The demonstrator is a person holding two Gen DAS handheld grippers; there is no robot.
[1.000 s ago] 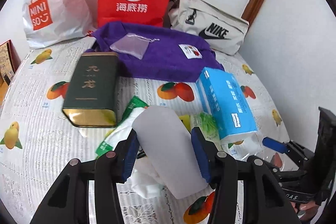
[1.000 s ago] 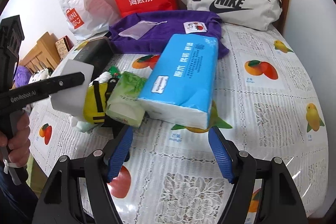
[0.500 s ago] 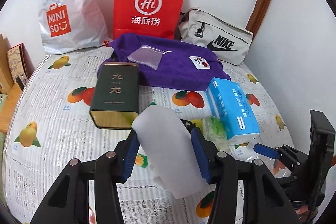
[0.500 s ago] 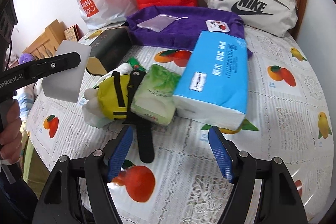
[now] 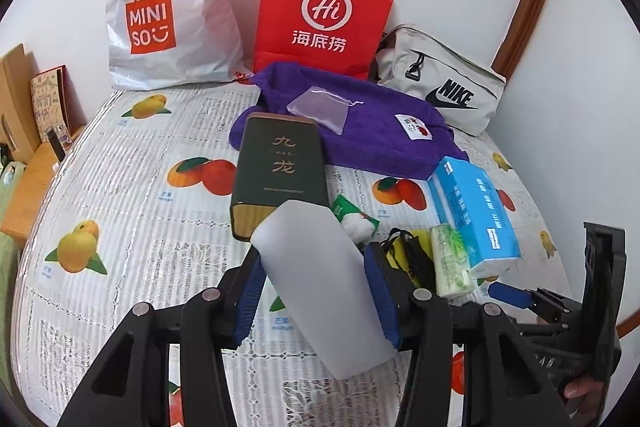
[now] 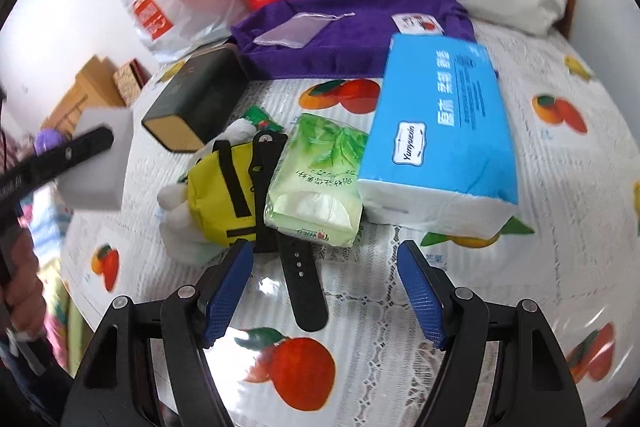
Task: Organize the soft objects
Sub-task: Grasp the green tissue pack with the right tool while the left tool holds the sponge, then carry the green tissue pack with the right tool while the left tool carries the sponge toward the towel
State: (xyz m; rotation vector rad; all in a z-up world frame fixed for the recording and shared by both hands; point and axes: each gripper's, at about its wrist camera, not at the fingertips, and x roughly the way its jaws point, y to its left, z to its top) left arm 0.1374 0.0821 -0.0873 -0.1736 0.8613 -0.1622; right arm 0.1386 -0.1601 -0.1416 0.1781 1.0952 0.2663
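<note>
My left gripper (image 5: 316, 301) is shut on a white sponge block (image 5: 320, 287) and holds it above the table; it also shows in the right wrist view (image 6: 98, 163) at the left. My right gripper (image 6: 324, 291) is open and empty, just in front of a green tissue pack (image 6: 316, 183), a yellow pouch with black straps (image 6: 218, 195) and a blue tissue pack (image 6: 440, 131). A purple towel (image 5: 360, 131) with a small translucent pouch (image 5: 320, 107) on it lies at the back.
A dark green tin (image 5: 280, 175) lies mid-table on the fruit-print cloth (image 5: 120, 195). A Miniso bag (image 5: 168, 15), a red paper bag (image 5: 324, 15) and a Nike waist bag (image 5: 444, 87) stand along the wall. A black strap (image 6: 300, 279) lies between my right fingers.
My left gripper has lifted the sponge block up and back from the pile. My right gripper has moved closer to the green tissue pack and yellow pouch.
</note>
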